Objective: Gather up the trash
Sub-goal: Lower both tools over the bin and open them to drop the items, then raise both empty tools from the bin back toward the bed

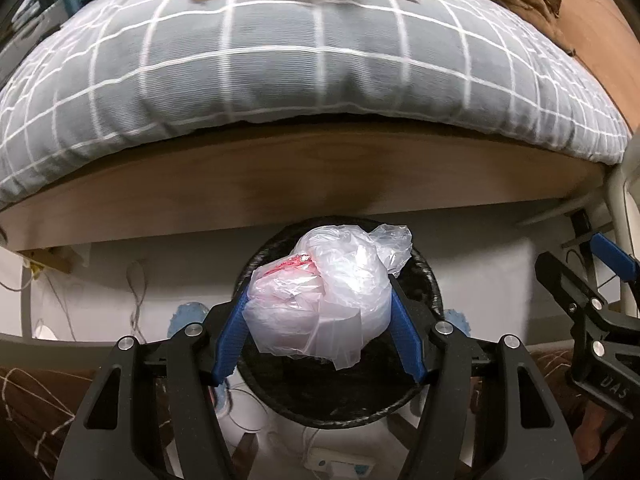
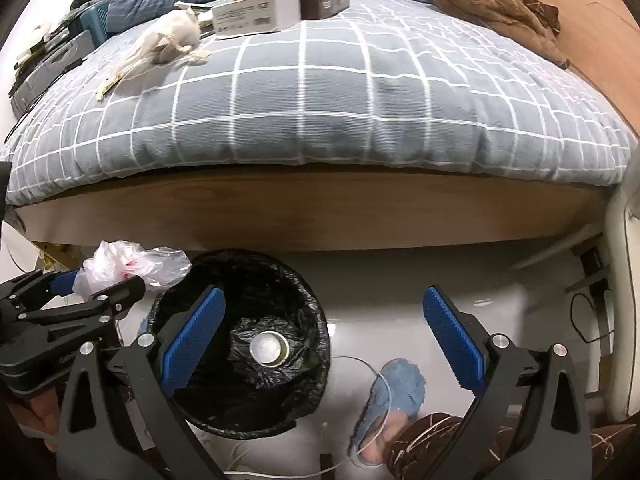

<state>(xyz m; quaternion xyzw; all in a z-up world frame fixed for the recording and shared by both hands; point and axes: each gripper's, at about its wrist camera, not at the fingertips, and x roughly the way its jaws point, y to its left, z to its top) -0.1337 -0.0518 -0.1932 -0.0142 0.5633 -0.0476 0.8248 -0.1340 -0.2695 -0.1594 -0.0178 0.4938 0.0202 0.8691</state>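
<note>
Left wrist view has one crumpled plastic bag (image 1: 324,296) pinched in the left gripper (image 1: 320,320) above one black-lined bin (image 1: 424,276) holding one metal can (image 2: 269,347), while the right gripper (image 2: 324,332), at three o'clock, gapes wide and empty, beside one blue slipper (image 2: 394,394).

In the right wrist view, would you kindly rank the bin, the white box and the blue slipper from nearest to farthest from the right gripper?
1. Bin: beside the left jaw; blue slipper: low on the floor between the jaws. Too close to call.
2. White box: far off on the bed.
</note>
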